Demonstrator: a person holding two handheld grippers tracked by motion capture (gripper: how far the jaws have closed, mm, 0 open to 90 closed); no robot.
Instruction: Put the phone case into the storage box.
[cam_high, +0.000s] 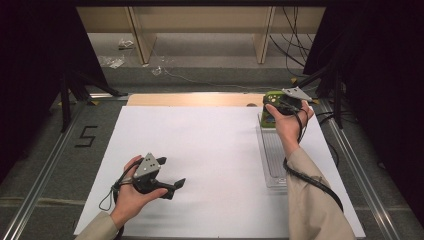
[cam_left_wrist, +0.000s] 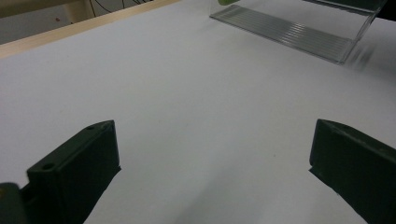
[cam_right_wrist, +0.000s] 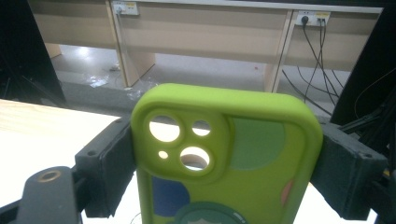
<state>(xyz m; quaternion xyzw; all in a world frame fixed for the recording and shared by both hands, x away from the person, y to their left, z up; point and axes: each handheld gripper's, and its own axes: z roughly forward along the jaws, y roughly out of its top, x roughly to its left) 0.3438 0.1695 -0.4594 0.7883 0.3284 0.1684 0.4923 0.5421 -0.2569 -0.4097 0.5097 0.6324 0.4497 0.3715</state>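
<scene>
Pinching a lime-green rubbery phone case (cam_right_wrist: 226, 158) by its sides, right gripper (cam_high: 280, 106) above the far end of a clear ribbed plastic tray (cam_high: 272, 152), left gripper (cam_high: 172, 186) spread wide over the white table sheet (cam_high: 210, 150)

Grey floor (cam_high: 210, 75), wooden bench (cam_high: 200, 20) at 12 o'clock, black curtains (cam_high: 30, 75) at 9 and 3, cables (cam_high: 292, 45) at 1 o'clock, wall sockets (cam_right_wrist: 310, 17)
</scene>
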